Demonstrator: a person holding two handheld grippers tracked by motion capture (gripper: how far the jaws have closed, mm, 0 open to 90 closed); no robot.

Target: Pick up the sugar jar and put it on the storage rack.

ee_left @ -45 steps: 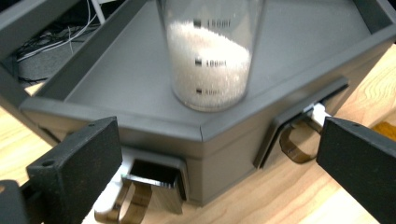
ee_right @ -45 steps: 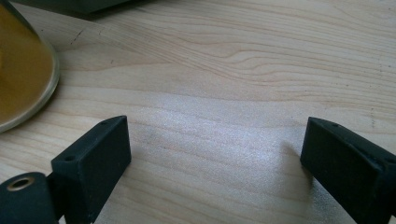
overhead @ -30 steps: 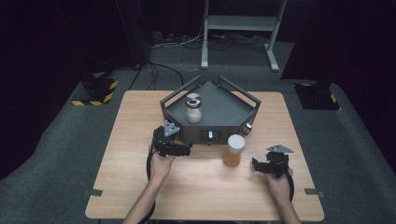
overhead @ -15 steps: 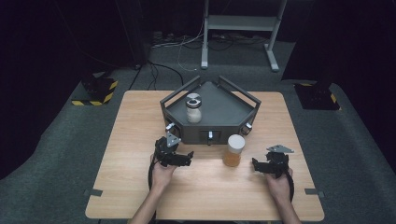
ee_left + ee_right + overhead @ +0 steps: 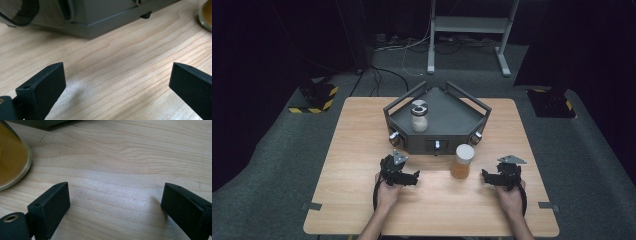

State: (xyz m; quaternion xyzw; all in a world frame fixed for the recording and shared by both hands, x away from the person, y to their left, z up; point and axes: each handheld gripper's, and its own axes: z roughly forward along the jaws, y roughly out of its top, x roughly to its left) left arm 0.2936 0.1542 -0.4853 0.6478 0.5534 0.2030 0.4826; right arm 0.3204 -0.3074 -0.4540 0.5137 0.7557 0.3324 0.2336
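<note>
An amber jar with a white lid stands on the wooden table, just in front of a grey angular tray with knobs on its front. Inside the tray stands a clear jar with a silvery lid. My left gripper lies left of the amber jar, open, with only bare wood between its jaws. My right gripper lies right of that jar, also open over bare wood. The amber jar's base shows at the left edge of the right gripper view.
The tray's grey base is close ahead of the left gripper. Two yellow-and-black striped blocks sit on the floor beside the table's far corners. A metal stand and cables lie behind.
My left gripper has drawn back from the tray's front toward the near edge and slightly right. The right gripper has hardly moved. Both jars stay in place.
</note>
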